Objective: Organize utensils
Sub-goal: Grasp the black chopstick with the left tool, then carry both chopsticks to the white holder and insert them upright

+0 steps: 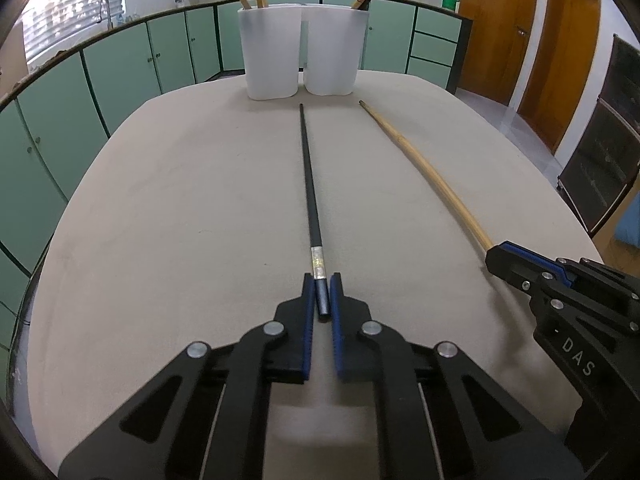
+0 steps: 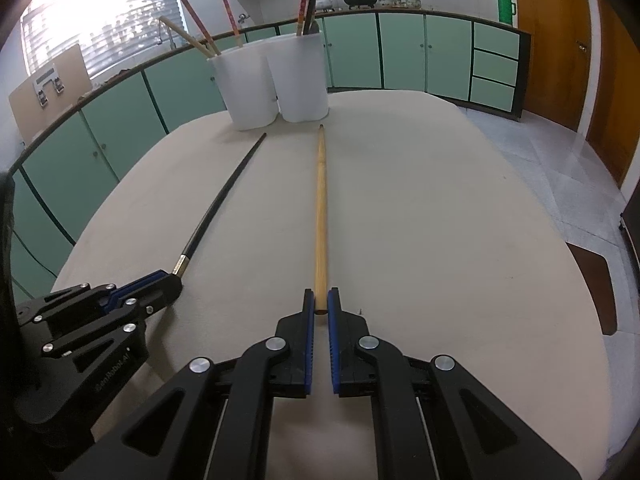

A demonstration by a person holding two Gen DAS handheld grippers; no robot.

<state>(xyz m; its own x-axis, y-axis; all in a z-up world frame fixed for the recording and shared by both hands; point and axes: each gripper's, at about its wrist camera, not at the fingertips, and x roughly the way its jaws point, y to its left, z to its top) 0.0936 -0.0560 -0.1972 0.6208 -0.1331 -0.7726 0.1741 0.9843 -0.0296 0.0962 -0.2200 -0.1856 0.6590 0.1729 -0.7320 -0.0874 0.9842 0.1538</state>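
A black chopstick (image 1: 310, 184) with a silver band lies on the beige table (image 1: 180, 200) and points at two white cups. My left gripper (image 1: 322, 280) is shut on its near end. To its right lies a wooden chopstick (image 1: 424, 168), whose near end sits in my right gripper (image 1: 496, 256). In the right wrist view my right gripper (image 2: 321, 294) is shut on the wooden chopstick (image 2: 320, 208). The black chopstick (image 2: 224, 196) runs to my left gripper (image 2: 174, 278) at the lower left.
Two white cups (image 1: 270, 52) (image 1: 334, 48) stand side by side at the table's far edge, each holding upright chopsticks. Green kitchen cabinets (image 1: 120, 76) run behind the table, wooden doors (image 1: 496, 28) at the right. A brown chair seat (image 2: 592, 288) is beside the table.
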